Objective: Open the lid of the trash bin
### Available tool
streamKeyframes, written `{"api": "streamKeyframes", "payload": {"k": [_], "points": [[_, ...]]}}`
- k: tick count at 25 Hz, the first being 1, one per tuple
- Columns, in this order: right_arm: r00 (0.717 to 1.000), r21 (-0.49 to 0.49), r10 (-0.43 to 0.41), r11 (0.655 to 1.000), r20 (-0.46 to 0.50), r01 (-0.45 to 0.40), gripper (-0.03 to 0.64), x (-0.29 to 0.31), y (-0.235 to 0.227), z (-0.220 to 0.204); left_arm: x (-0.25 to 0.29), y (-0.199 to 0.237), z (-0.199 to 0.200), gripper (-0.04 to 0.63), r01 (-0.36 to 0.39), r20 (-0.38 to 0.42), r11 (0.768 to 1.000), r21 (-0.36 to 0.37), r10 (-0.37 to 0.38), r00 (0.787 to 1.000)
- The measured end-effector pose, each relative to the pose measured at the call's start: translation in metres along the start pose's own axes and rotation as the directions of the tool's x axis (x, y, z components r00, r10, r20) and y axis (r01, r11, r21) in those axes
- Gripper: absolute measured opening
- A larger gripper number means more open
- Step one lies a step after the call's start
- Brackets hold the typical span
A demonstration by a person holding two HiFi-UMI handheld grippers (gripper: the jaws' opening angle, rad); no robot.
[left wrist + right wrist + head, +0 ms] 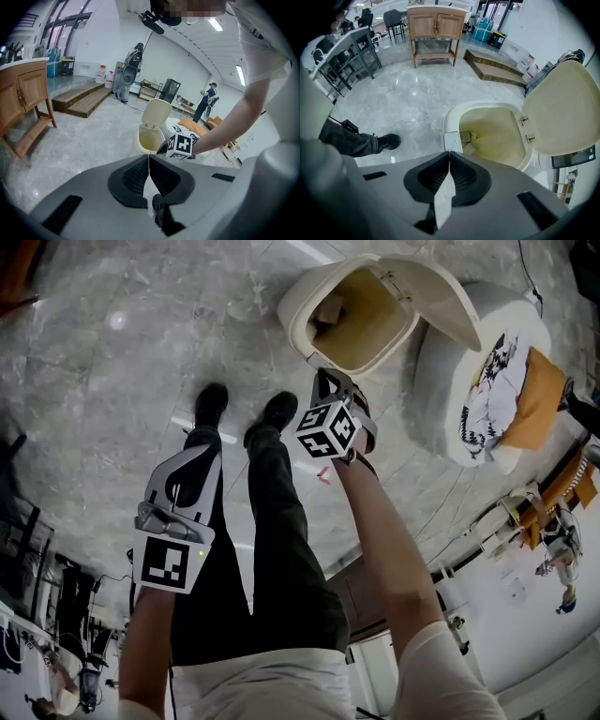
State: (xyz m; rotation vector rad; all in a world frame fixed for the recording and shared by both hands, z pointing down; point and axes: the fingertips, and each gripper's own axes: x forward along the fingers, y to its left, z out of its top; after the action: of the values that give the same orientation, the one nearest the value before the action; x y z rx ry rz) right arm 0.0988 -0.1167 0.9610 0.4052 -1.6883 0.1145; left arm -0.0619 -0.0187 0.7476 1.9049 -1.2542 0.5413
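The cream trash bin (302, 326) stands on the marble floor with its lid (441, 298) swung up and back on its hinges. In the right gripper view the bin's rim (451, 119) lies just past my jaws, the lid (565, 112) stands to the right, and scraps of paper (466, 138) lie inside. My right gripper (324, 381) hovers at the bin's near rim, jaws shut with nothing between them (449, 158). My left gripper (204, 457) hangs low by the person's leg, far from the bin, also shut and empty (149, 161). From the left gripper view the bin (149, 139) sits ahead.
A white round pouf (469, 352) with an orange cushion (532, 395) stands right beside the bin. The person's legs and black shoes (274, 416) stand just short of it. A wooden cabinet (436, 26) and low wooden steps (497, 70) sit farther off.
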Motion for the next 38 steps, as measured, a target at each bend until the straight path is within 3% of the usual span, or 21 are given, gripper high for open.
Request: {"api": "streamKeyframes", "payload": {"k": [17,26,38], "points": [[0.999,0.025,0.000,1.000,0.054,-0.002,0.033,-0.038,-0.003,0.014,-0.004,-0.018,0.017,0.018,0.028,0.013,0.996,0.081,-0.029,0.999],[0.996,0.037,-0.031,0.999,0.082,0.028,0.032,-0.073,-0.023,0.020,-0.017,-0.033,0.046,0.018,0.045,0.041,0.982,0.185,-0.054,0.998],[0.989,0.038,-0.071,0.997,0.133,0.067,0.034,-0.145,-0.047,0.035,-0.047,-0.057,0.087,0.019,0.045,0.087,0.969,0.244,-0.068,0.994]]}}
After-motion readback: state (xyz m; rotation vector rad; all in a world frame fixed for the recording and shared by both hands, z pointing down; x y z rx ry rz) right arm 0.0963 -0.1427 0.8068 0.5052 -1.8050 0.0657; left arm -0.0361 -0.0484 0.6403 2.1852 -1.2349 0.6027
